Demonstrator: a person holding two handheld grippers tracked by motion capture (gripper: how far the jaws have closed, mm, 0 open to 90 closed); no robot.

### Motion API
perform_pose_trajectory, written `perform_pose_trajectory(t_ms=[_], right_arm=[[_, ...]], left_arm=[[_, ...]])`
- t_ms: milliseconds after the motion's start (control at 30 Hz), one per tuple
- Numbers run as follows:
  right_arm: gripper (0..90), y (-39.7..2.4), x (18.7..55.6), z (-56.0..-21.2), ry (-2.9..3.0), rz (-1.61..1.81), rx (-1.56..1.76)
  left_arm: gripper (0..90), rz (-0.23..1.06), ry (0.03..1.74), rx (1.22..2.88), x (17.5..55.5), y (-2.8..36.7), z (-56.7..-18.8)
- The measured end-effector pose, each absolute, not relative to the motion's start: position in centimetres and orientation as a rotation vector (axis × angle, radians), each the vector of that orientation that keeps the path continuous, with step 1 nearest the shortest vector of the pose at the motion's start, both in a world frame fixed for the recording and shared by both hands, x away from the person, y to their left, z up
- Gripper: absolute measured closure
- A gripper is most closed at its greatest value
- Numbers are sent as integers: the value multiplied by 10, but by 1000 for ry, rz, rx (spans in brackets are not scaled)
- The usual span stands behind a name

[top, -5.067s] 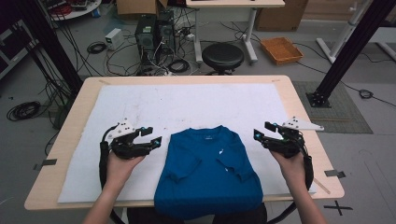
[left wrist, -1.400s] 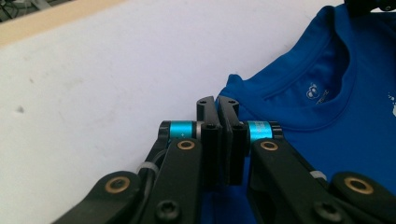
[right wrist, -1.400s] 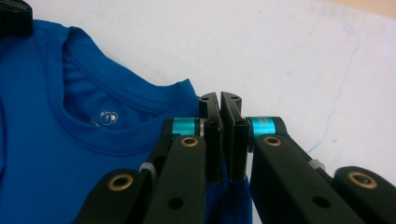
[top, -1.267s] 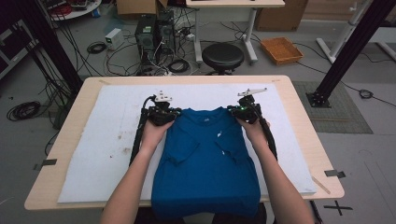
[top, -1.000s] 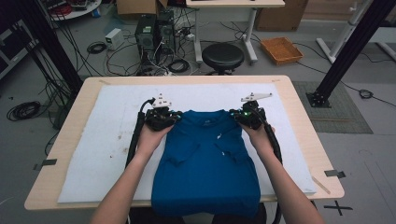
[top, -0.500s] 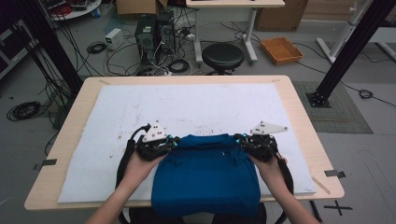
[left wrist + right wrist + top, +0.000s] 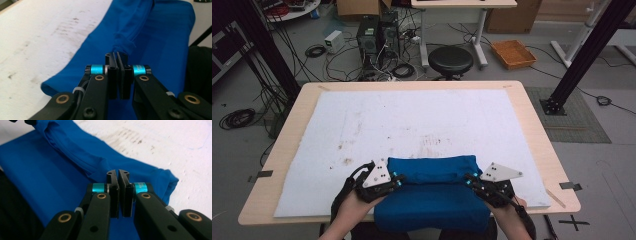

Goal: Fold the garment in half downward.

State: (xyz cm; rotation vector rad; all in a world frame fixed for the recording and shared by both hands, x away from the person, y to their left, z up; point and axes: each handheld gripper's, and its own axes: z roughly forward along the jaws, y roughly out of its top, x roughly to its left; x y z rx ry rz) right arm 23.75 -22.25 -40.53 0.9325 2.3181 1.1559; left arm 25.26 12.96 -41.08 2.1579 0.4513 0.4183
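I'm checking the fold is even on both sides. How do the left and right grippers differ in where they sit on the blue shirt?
The left gripper sits at the blue shirt's left edge, the right gripper at its right edge. The left one's grey plate lies close over the hand; the right one's juts outward. Both are shut on the folded-over cloth, level with each other.

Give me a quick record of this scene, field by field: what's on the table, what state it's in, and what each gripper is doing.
item: blue T-shirt
state: folded over on itself, folded band across its far part, near edge hanging off the table
surface: white mat on a wooden table
left gripper: jaws shut, pinching shirt fabric at the shirt's left side
right gripper: jaws shut on the fabric at the shirt's right side
mat condition: brown stains near its middle
beyond table: black stool, orange tray on the floor
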Motion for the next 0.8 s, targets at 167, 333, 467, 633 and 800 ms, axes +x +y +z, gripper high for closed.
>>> perform_pose_trajectory(t_ms=[167, 333, 467, 633, 800], right_arm=[[880, -222, 224, -413, 2353, 1122, 910], [879, -221, 215, -418, 2374, 1089, 900], [879, -221, 207, -420, 2386, 1079, 897], [856, -222, 199, -423, 2402, 1064, 881], [744, -232, 200, -417, 2355, 1104, 916]], left_arm=[[875, 425, 424, 2191, 242, 127, -419], [874, 415, 402, 2216, 235, 124, -423], [873, 404, 385, 2232, 229, 124, -425], [783, 393, 392, 2258, 223, 124, -431], [657, 385, 425, 2220, 225, 130, -428]])
